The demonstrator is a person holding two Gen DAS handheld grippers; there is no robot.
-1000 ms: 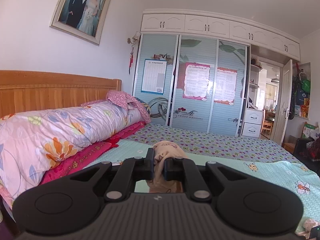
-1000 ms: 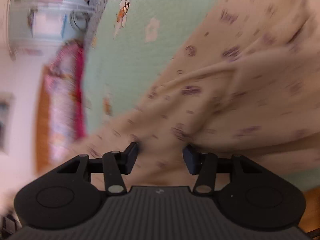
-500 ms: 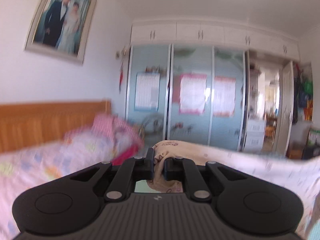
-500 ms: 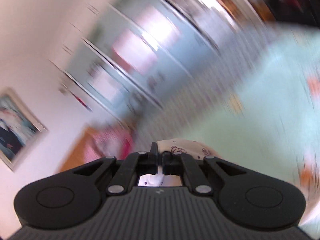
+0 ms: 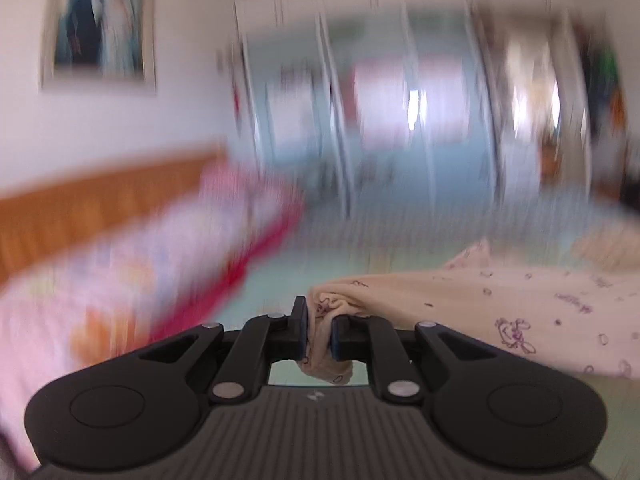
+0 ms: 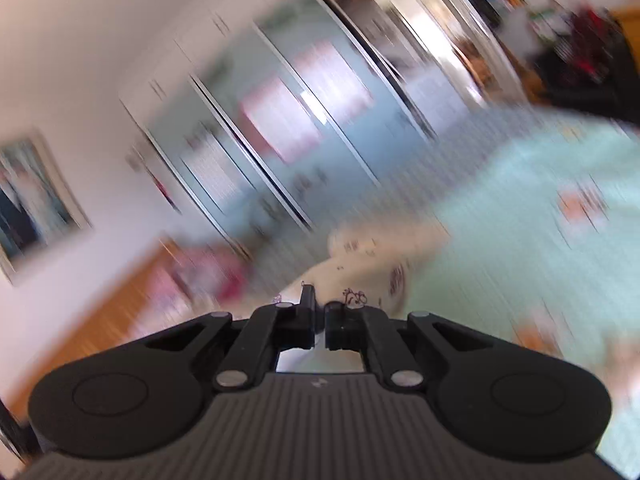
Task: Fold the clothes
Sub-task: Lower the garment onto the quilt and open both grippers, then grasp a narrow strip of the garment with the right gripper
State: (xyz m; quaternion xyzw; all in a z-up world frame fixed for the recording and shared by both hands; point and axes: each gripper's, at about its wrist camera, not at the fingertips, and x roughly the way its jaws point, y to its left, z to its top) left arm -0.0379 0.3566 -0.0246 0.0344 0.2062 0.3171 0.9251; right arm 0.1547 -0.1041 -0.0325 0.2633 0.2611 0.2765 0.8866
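Now that our right gripper (image 6: 319, 322) has clamped its fingers on the cream printed cotton garment (image 5: 500, 308), both grippers pinch it; left gripper (image 5: 319, 334) opening slightly; cloth spans toward three o'clock above the mint bed sheet (image 6: 500, 240), ready to spread.

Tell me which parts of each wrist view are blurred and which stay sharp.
Left wrist view: the left gripper and the cream printed garment pinched in it are sharp; the wardrobe, framed picture and quilt smear. Right wrist view: the right gripper is crisp, the room streaks diagonally, and the garment beyond the fingers is soft.
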